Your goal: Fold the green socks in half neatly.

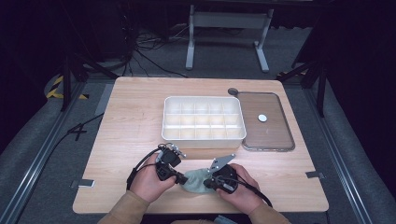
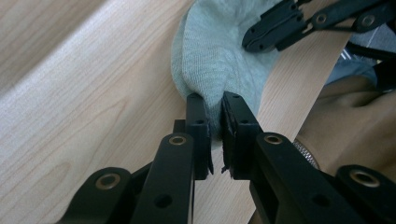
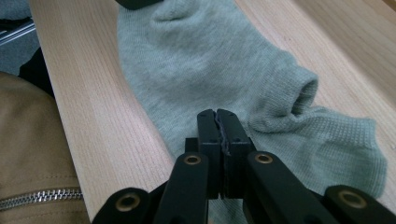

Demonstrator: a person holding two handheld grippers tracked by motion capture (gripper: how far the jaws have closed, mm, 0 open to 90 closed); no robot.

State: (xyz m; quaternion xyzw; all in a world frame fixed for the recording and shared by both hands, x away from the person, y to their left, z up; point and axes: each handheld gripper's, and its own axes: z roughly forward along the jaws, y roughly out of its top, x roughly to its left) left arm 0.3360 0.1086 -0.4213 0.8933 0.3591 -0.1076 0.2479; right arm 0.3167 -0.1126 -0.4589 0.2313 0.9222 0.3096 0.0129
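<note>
Here, the high view takes in the whole wooden tabletop [image 1: 130, 116]: a pale green sock [image 1: 195, 182] lies near its front edge, between the person's 2 hands. The left claw [image 1: 180, 178] meets the sock's left end and the right claw [image 1: 208, 183] its right end. Beyond them stand a white compartment tray [image 1: 203, 136] and, to its right, a dark flat tray [image 1: 275, 135] with a small white disc [image 1: 262, 118] on it; neither gripper view reaches that far.

The left gripper view gives what the high view cannot: the left claw [image 2: 215, 114] is clamped on a bunched fold at the sock's [image 2: 219, 51] end, cloth pinched between the jaws, with the other claw's black jaws on the sock farther off.

The right gripper view shows the right claw [image 3: 218, 126] pressed together on a thin edge of the sock [image 3: 205, 60], which lies flat on the tabletop with its ribbed cuff opening toward the right. A tan zipped sleeve [image 3: 32, 154] fills the left side.
</note>
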